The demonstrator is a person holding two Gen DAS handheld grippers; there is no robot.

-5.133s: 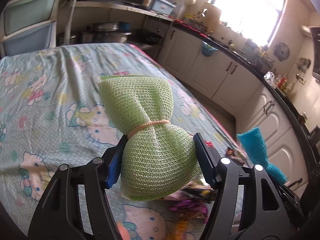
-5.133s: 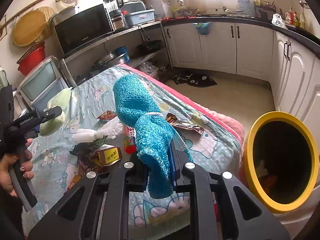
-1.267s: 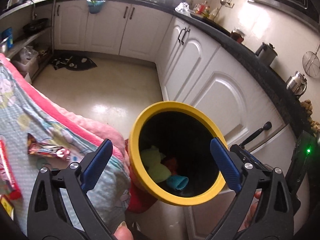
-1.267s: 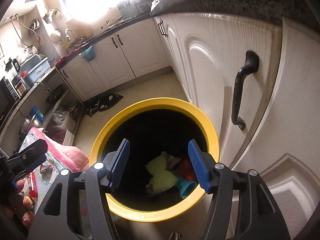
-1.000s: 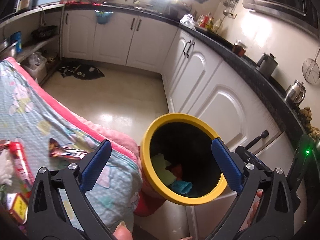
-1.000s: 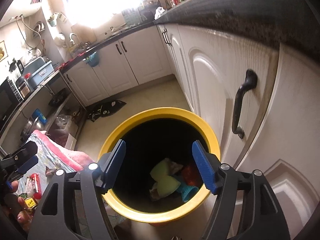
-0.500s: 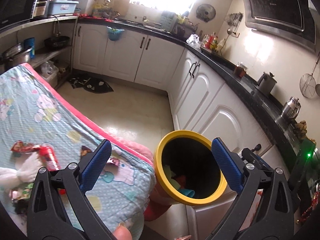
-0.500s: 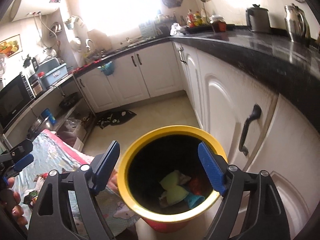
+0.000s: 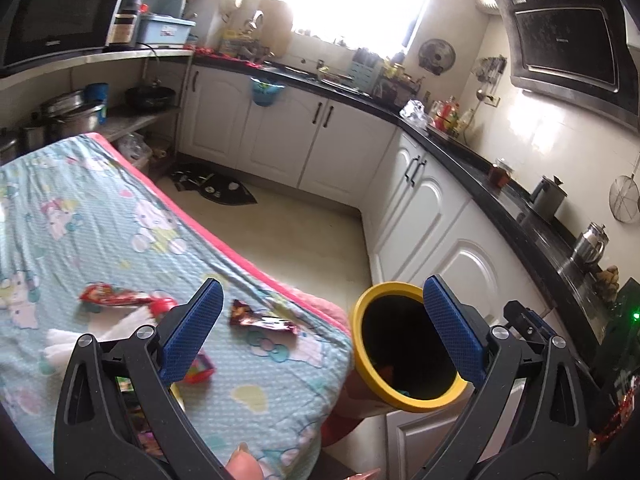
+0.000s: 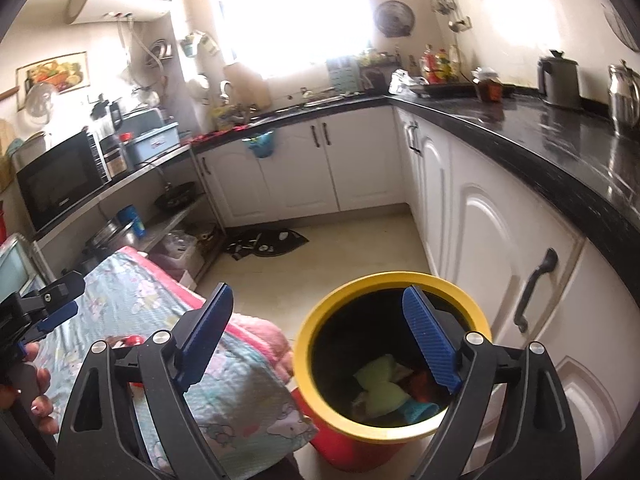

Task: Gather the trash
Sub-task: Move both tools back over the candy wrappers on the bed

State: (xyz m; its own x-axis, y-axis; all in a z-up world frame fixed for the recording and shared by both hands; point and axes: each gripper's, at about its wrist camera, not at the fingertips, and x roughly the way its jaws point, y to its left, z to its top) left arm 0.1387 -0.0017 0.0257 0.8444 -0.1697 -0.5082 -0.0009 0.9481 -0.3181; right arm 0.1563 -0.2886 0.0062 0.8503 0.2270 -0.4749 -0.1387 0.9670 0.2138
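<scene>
A red bin with a yellow rim [image 9: 362, 344] [image 10: 308, 360] stands on the floor by the table's corner. Inside it lie a green mesh bundle [image 10: 380, 386] and a blue one [image 10: 418, 410]. My left gripper [image 9: 320, 332] is open and empty, above the table corner and the bin. My right gripper [image 10: 320, 340] is open and empty, above the bin's left rim. On the table lie a red wrapper [image 9: 112, 298], a dark foil wrapper [image 9: 260, 320], a white piece [image 9: 64, 346] and a small red-and-yellow packet [image 9: 198, 368].
The table wears a blue cartoon-print cloth with a pink edge [image 9: 248, 268]. White cabinets [image 9: 432, 248] under a black counter [image 10: 560, 148] run along the right. A dark mat [image 9: 212, 190] lies on the floor. My left gripper shows at the left of the right wrist view [image 10: 40, 308].
Both grippers held mesh bundles five seconds ago; these now lie in the bin. In the last second both grippers have pulled up and back from the bin, and the left has swung toward the table.
</scene>
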